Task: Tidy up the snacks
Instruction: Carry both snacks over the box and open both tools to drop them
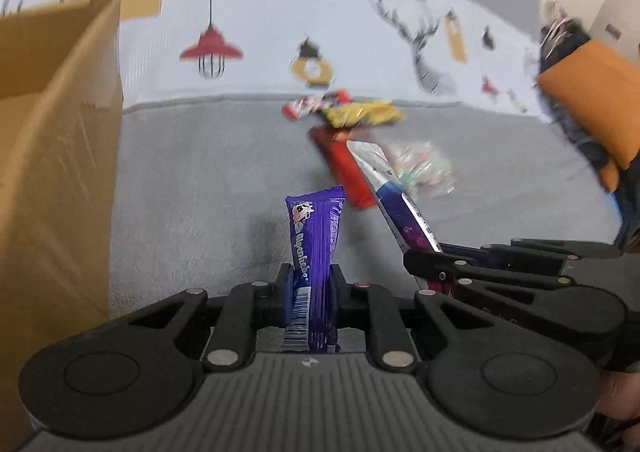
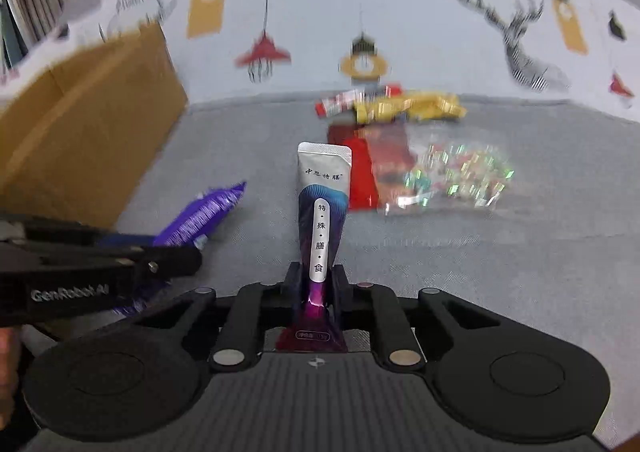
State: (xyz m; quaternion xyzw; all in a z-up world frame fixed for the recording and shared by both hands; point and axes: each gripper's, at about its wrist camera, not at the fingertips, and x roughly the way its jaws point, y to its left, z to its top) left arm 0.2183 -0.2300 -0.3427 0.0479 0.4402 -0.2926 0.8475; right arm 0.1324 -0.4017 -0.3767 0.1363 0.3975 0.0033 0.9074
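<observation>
Jaws of the left gripper (image 1: 311,284) clamp a purple candy stick (image 1: 316,248), upright above the grey sofa seat (image 1: 192,188), beside a cardboard box (image 1: 52,172). Right gripper (image 2: 316,284) pinches a silver-purple sachet (image 2: 322,212); other snacks (image 2: 400,140) lie beyond.

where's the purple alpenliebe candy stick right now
The purple Alpenliebe candy stick is clamped in the left gripper, held above the grey cushion, right of the brown cardboard box; the right wrist view shows it at lower left.
</observation>
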